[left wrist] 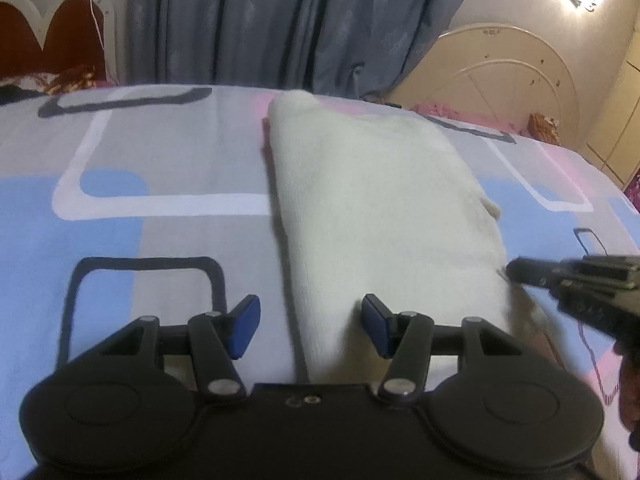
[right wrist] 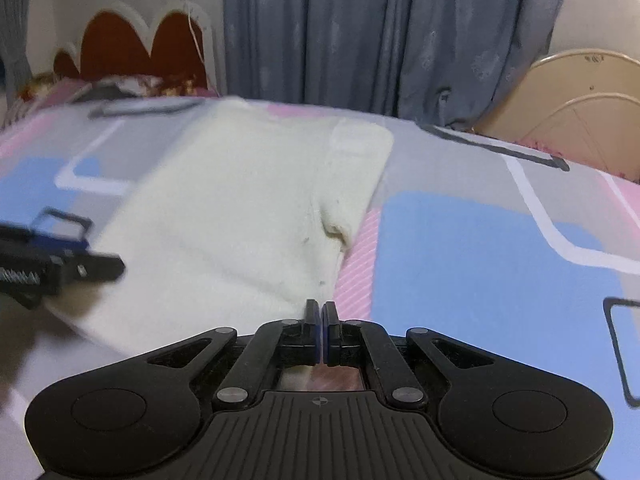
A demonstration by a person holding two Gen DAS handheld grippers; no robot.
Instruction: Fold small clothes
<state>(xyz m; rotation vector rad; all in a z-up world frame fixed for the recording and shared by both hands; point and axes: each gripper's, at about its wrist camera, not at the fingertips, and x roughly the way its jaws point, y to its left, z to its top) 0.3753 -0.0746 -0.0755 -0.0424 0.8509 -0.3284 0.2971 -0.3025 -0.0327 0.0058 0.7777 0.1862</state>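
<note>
A cream garment (left wrist: 380, 208) lies folded lengthwise on my bed (left wrist: 140, 160), running from 6 toward 12 o'clock in the left wrist view. My left gripper (left wrist: 311, 326) hovers over its near edge with fingers released, nothing between them. My right gripper (right wrist: 321, 330) has fingers clenched at the garment's near right corner; I cannot tell whether cloth is pinched.

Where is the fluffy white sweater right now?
The white sweater lies folded on the patterned bedsheet, in the middle of both wrist views. The left gripper hovers at its near-left edge, the right gripper at its near-right corner.
</note>
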